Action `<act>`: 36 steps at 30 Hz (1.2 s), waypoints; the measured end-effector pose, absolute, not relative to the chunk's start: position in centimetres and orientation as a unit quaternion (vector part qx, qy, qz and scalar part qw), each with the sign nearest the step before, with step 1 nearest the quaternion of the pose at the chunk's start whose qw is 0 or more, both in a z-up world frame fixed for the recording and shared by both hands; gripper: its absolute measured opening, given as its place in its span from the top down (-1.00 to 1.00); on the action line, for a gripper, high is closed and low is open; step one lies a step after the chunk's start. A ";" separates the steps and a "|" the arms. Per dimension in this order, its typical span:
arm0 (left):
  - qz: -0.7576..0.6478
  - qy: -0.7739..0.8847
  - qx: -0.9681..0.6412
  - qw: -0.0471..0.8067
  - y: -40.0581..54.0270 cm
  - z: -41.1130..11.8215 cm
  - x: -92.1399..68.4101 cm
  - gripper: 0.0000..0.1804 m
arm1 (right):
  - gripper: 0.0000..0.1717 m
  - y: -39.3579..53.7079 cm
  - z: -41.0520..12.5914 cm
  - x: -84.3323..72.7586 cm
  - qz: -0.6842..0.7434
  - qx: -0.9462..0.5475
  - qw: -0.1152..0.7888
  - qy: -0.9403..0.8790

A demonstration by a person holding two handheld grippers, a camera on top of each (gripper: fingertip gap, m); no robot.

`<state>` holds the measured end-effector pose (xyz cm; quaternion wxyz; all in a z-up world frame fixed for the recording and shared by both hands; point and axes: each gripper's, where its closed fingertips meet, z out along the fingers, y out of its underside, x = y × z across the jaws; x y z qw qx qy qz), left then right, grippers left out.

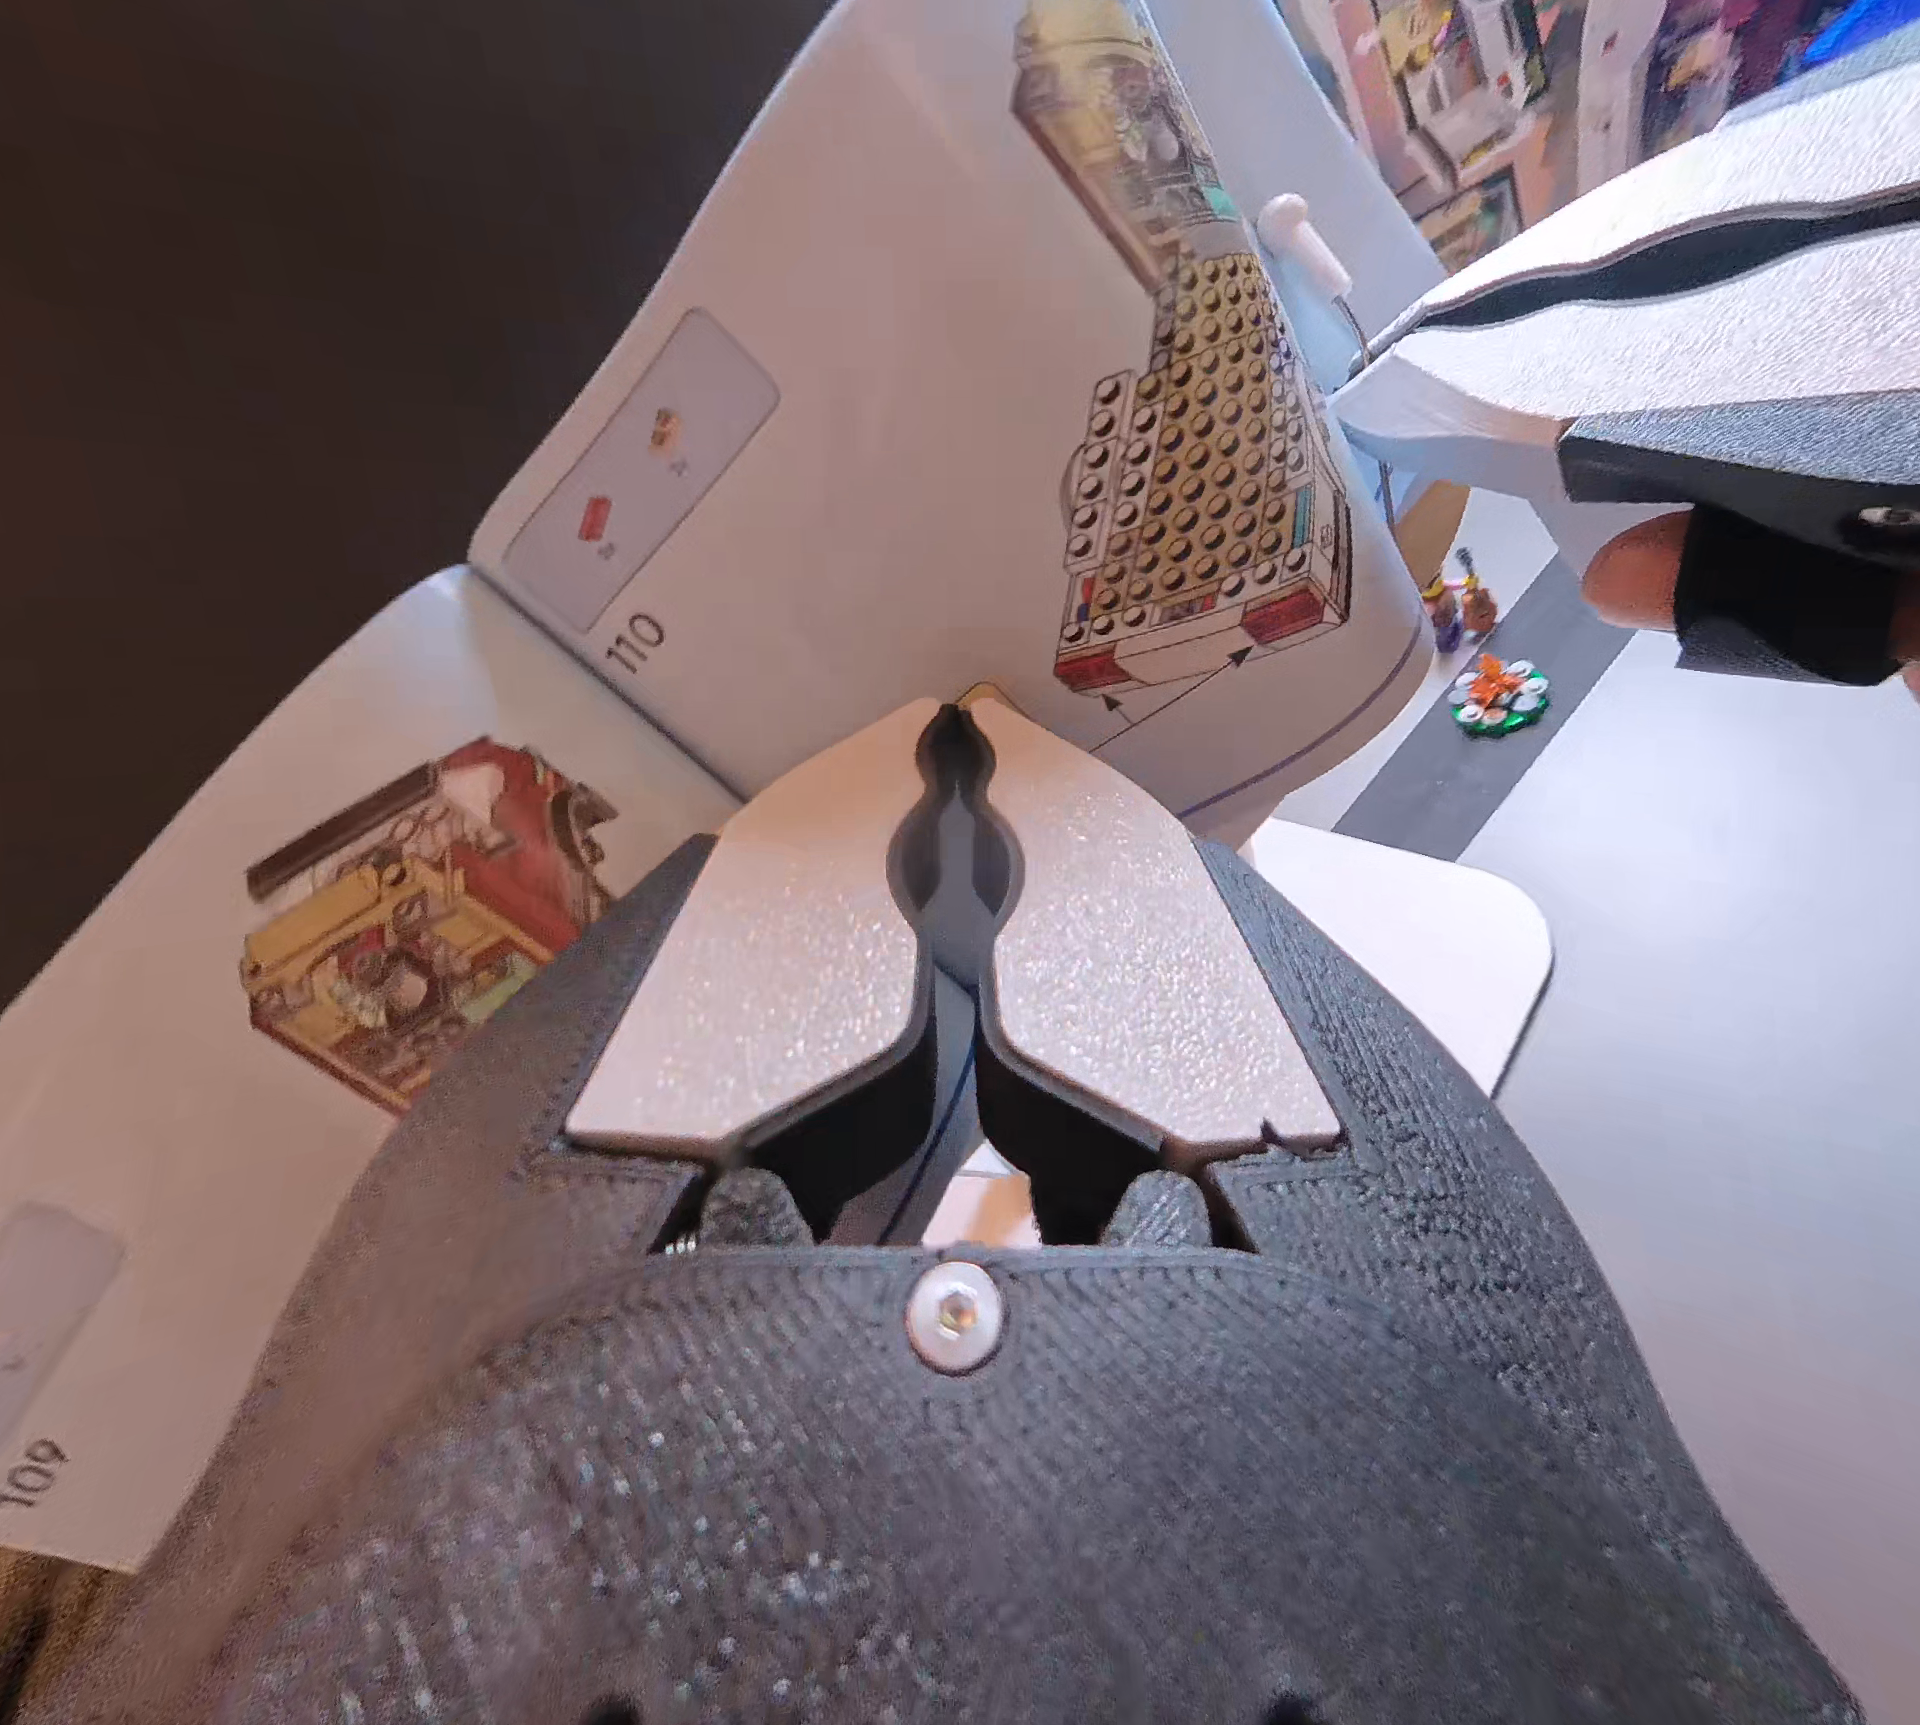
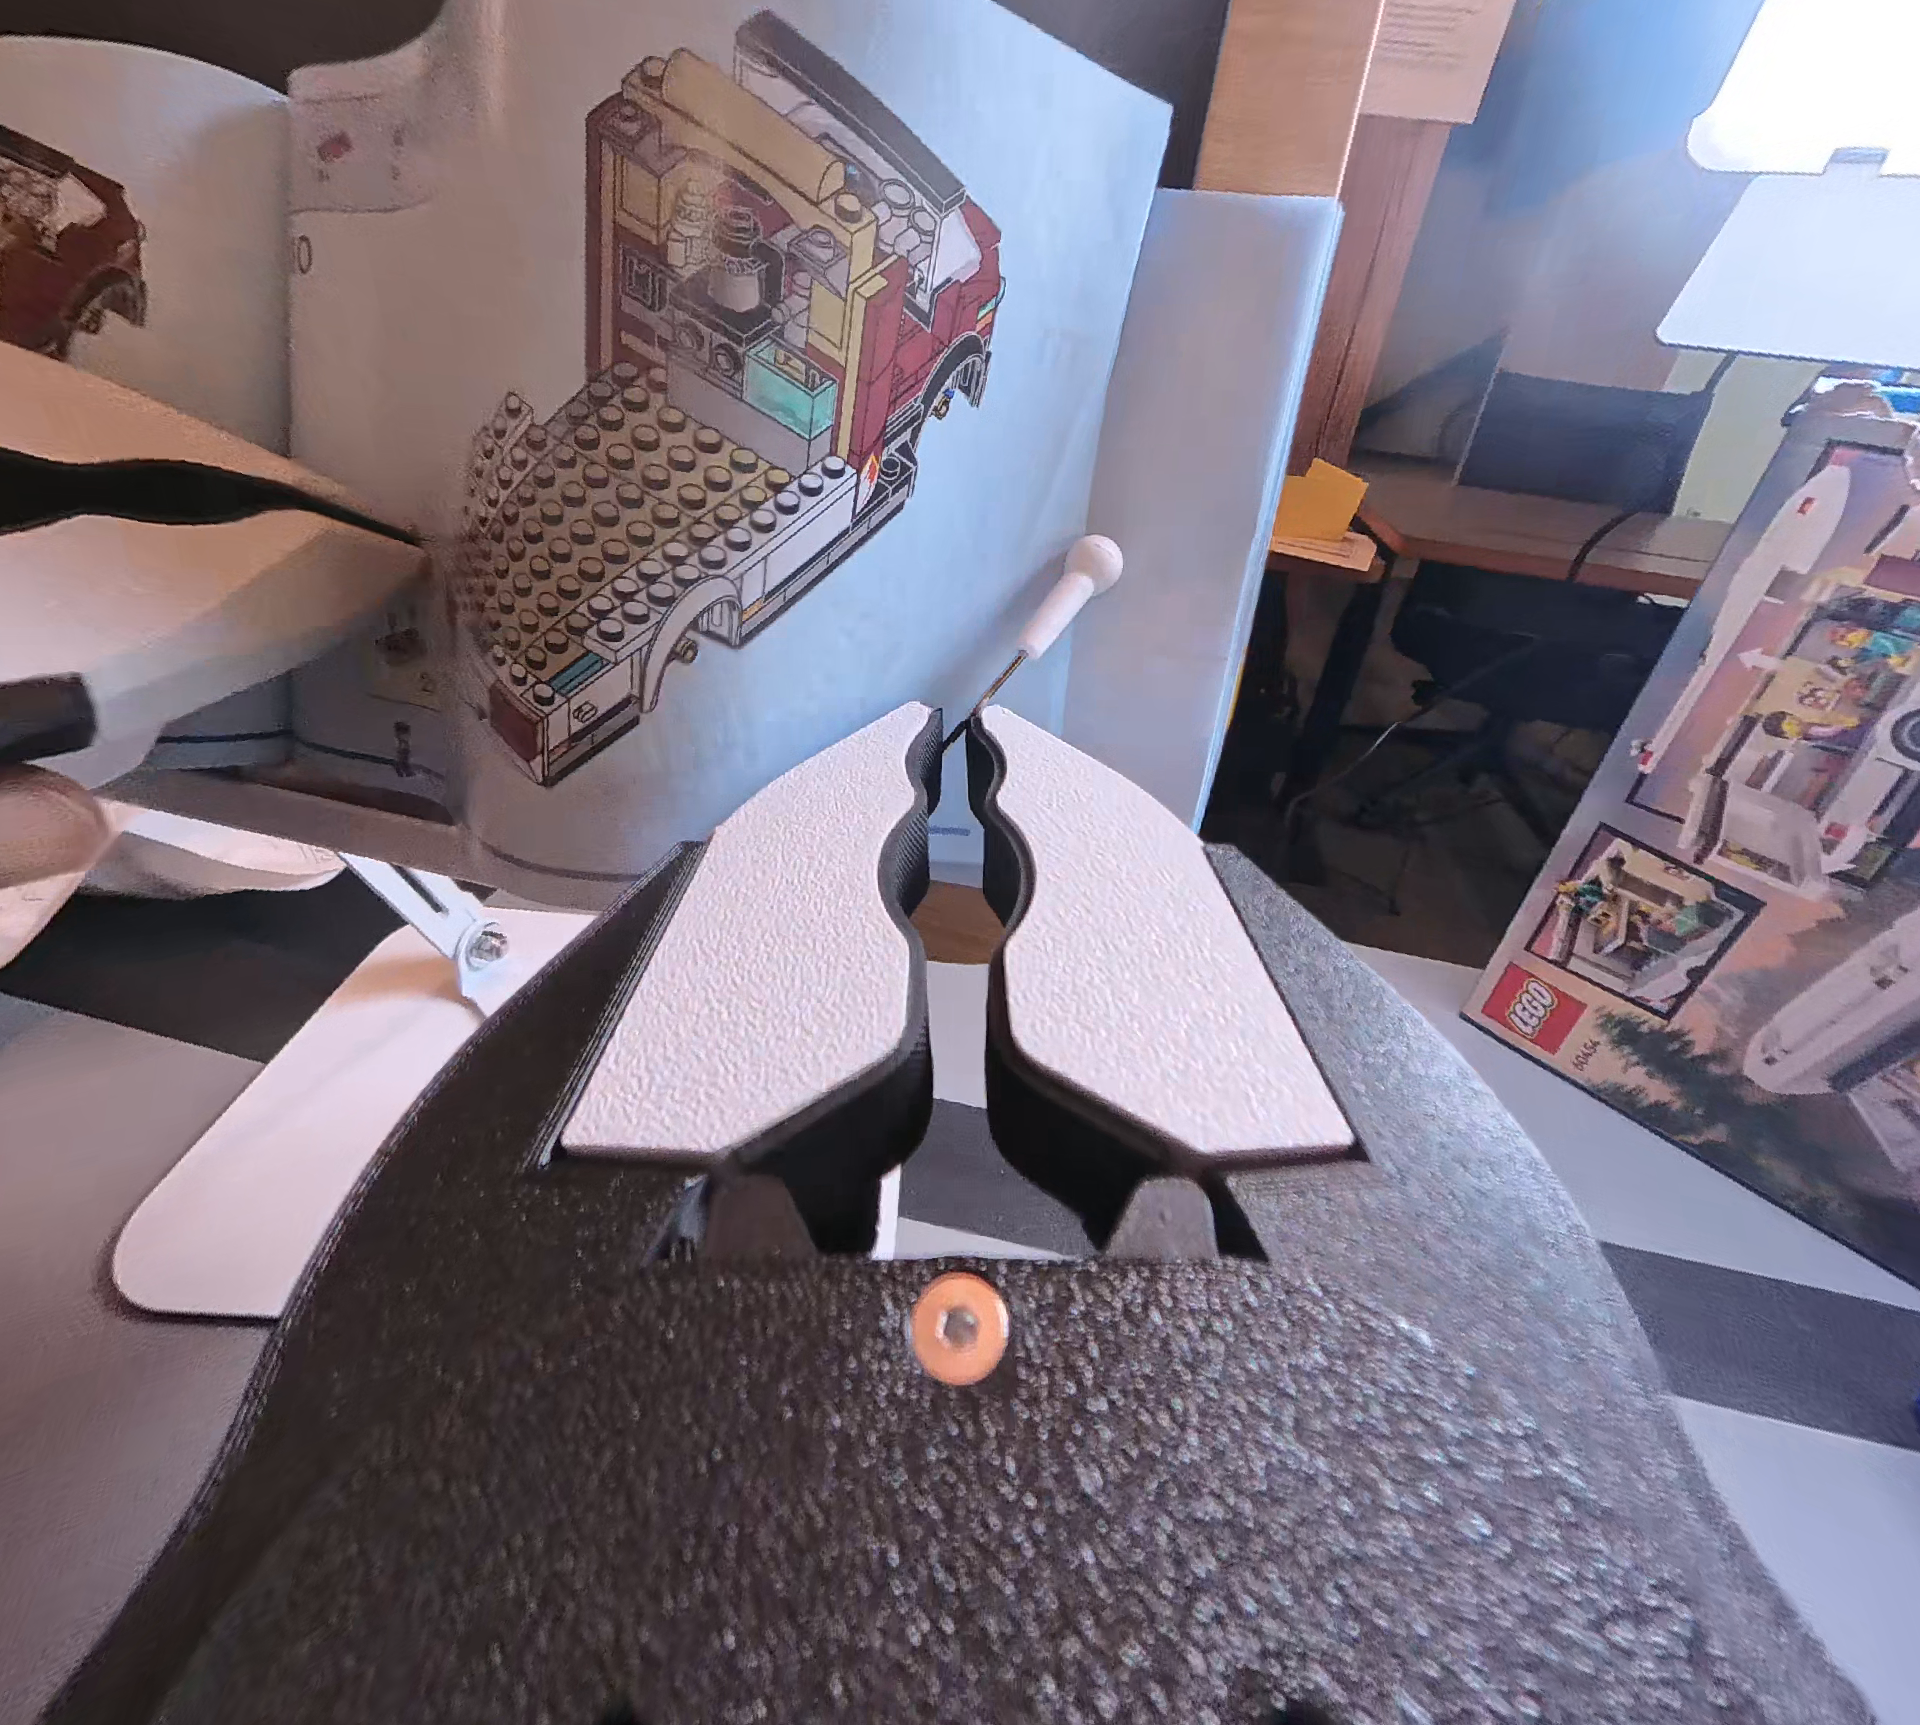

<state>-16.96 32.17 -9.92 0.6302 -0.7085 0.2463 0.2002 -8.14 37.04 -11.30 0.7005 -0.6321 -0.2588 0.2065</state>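
An open instruction booklet stands on a white book stand (image 2: 312, 1104). Its curled page (image 1: 883, 325) shows a drawing of a toy brick truck. My left gripper (image 1: 954, 719) is shut on the lower edge of that page, which runs between its fingers. In the right wrist view it (image 2: 410, 532) pinches the page (image 2: 727, 117) from the left. My right gripper (image 2: 954, 725) is shut on the thin metal wire of the stand's page-holder arm, just below its white tip (image 2: 1075, 584). In the left wrist view its tips (image 1: 1371, 366) meet the wire under the white tip (image 1: 1304, 241).
A toy brick set box (image 2: 1714, 844) stands at the right. Small toy figures (image 1: 1460, 600) and a green round piece with orange on top (image 1: 1501, 693) sit on the grey table. A pale blue backboard (image 2: 1236, 428) rises behind the booklet. Desks stand farther back. About 11 cm separates my left fingertips from my right.
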 end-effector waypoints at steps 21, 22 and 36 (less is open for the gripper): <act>0.228 0.275 -0.698 0.621 32.2 -10.6 -18.3 1.00 | 0.99 32.0 -12.2 -14.8 0.074 -0.415 0.666 -0.615; 0.212 0.267 -0.685 0.644 31.5 -10.2 -18.7 1.00 | 0.99 31.7 -12.6 -15.0 0.059 -0.400 0.651 -0.643; 0.162 0.224 -0.682 0.677 27.3 -10.2 -22.0 1.00 | 0.77 30.0 -12.4 -13.5 0.046 -0.412 0.643 -0.644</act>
